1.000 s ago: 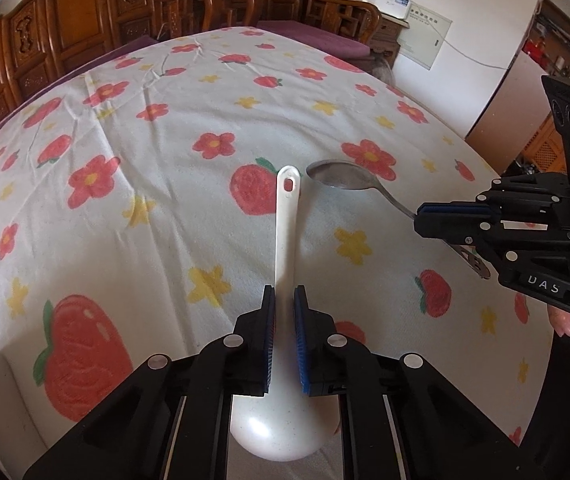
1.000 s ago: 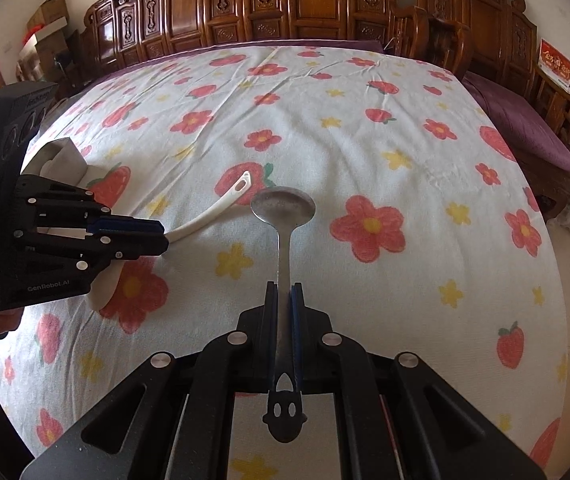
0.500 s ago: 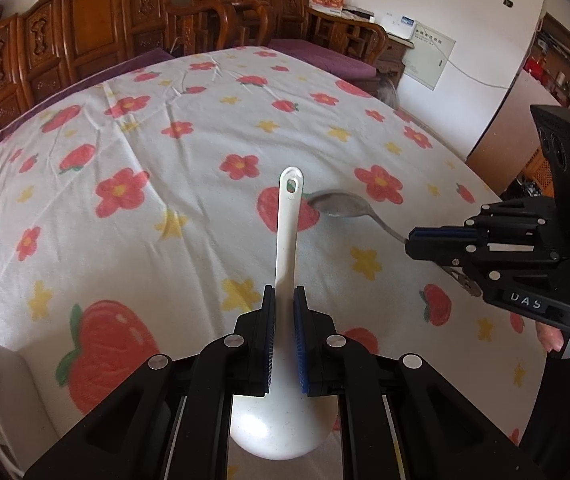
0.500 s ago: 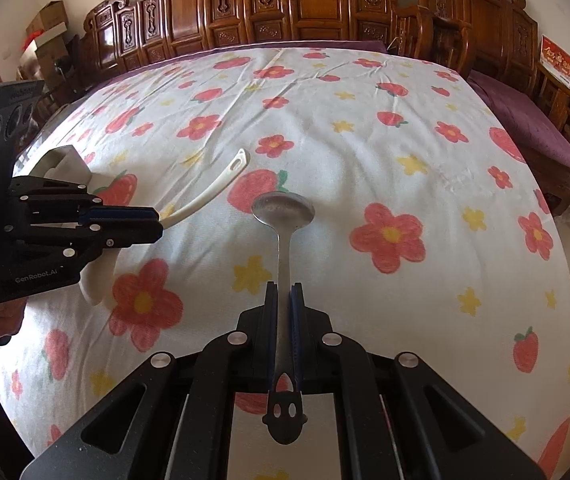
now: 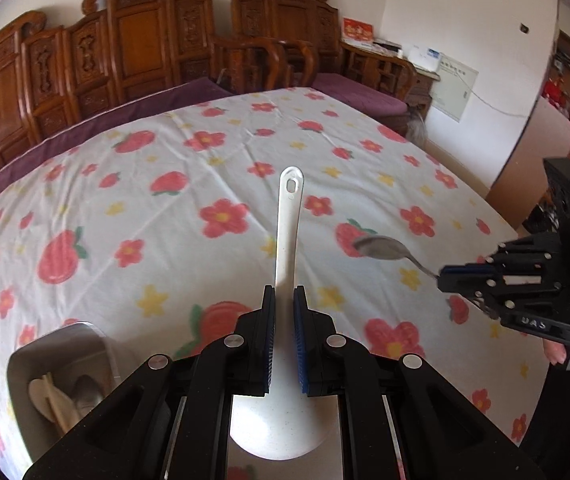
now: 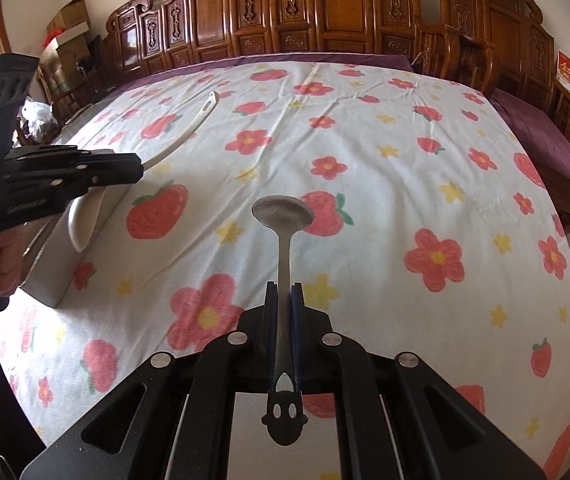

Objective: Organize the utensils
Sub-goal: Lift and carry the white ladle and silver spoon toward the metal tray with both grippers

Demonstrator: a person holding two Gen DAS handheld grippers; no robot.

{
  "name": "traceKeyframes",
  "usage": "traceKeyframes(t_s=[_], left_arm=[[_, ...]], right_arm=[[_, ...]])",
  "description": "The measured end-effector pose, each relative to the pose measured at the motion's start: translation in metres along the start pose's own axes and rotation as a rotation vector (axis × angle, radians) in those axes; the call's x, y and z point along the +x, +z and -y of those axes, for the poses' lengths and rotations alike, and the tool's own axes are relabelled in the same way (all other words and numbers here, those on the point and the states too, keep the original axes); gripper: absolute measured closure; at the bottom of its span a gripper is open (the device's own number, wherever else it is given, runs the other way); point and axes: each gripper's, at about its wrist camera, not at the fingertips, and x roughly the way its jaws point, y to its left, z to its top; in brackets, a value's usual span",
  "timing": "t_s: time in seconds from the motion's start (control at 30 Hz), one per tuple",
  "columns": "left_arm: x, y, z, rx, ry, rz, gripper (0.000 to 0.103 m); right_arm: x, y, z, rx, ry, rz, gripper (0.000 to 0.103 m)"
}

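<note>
White plastic ladle: clamped mid-handle in the left gripper, bowl toward the camera, hanging end at 12 o'clock; probably light, stiff, smooth. Metal spoon: pinched on its thin handle by the right gripper, bowl forward; likely slippery. Utensil container: at 8 o'clock on the floral tablecloth.
</note>
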Motion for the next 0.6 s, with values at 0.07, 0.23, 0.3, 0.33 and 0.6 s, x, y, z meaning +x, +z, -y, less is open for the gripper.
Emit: traceKeyframes(t_s=[0.07,0.23,0.3,0.33,0.6], left_arm=[[-0.012,0.002,-0.008,-0.016,0.007,0.023,0.095],[-0.044,0.002,-0.022,-0.039,0.041,0.057,0.095],[-0.057,-0.003,-0.028,-0.045,0.063,0.06,0.095],[-0.062,-0.004,-0.03,-0.049,0.071,0.06,0.095],[-0.1,-0.036,-0.057,-0.112,0.15,0.052,0.095]], right_arm=[[-0.005,0.002,-0.007,-0.011,0.008,0.008,0.095],[-0.016,0.011,-0.031,-0.035,0.034,0.035,0.095],[-0.02,0.015,-0.04,-0.043,0.045,0.047,0.095],[-0.023,0.017,-0.046,-0.048,0.054,0.055,0.095],[-0.033,0.03,-0.092,-0.088,0.123,0.088,0.095]])
